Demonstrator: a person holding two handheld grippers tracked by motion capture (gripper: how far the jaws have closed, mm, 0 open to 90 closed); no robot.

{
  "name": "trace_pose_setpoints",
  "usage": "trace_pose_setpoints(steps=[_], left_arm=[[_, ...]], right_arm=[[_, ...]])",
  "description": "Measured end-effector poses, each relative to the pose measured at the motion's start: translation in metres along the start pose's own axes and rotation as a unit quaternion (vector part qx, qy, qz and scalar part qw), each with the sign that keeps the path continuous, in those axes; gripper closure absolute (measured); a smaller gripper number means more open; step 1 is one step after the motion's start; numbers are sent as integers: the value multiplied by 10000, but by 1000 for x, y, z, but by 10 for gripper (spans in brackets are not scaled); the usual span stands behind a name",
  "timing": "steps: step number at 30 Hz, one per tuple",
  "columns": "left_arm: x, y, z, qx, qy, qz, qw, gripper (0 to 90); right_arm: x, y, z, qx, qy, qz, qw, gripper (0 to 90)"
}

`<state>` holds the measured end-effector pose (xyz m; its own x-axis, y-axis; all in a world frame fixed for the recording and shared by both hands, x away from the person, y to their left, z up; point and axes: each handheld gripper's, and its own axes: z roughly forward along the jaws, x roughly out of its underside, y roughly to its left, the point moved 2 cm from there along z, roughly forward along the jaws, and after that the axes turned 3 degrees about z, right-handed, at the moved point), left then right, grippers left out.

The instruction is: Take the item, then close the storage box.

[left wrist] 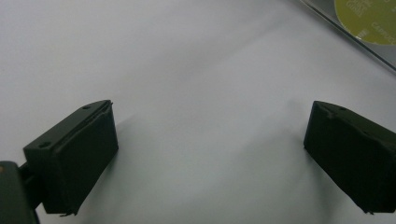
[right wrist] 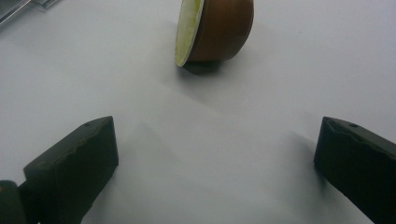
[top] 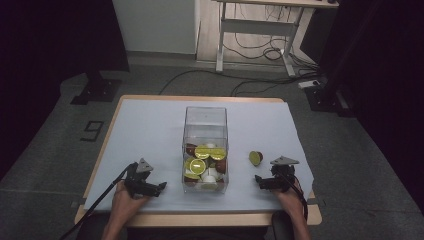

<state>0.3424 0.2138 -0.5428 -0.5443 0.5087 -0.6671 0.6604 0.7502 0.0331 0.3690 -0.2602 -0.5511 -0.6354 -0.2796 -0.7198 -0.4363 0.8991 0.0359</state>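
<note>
The table [top: 150, 120] is covered by a pale sheet, and both grippers sit low on it at its near edge. Between them, closer to the left gripper [top: 161, 187], stands a clear box [top: 205, 125] holding a heap of capsules [top: 205, 165], brown cups with yellow-green lids and a few white ones. In the left gripper view, a lid behind the box wall, ahead and to the right of the jaws, bears curved lettering too blurred to read. The left gripper's jaws stand wide apart over bare sheet. The right gripper [top: 258, 180] is also spread wide, gripping nothing. One capsule [right wrist: 215, 30] lies on its side just ahead of it, lid facing left, apart from the jaws.
</note>
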Motion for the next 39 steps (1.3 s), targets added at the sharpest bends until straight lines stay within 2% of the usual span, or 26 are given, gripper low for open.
trace_pose_setpoints(steps=[18, 23, 26, 33, 39], left_arm=[[0, 0, 0, 37, 26, 8, 10000, 12], [0, 0, -1, 32, -9, 29, 10000, 24], [1, -2, -3, 49, -63, 152, 9999, 67], [4, -6, -11, -55, -102, 233, 9997, 67], [2, -9, -24, 168, -398, 144, 9990, 92]], right_arm=[[-1, 1, -1, 31, 26, -14, 10000, 4], [-2, 4, -3, 140, 19, -150, 9998, 15], [-3, 7, -5, 176, 33, -225, 9996, 40], [-4, 9, -15, -69, -82, -147, 9998, 46], [-4, 13, -23, -203, -127, -173, 9996, 103]])
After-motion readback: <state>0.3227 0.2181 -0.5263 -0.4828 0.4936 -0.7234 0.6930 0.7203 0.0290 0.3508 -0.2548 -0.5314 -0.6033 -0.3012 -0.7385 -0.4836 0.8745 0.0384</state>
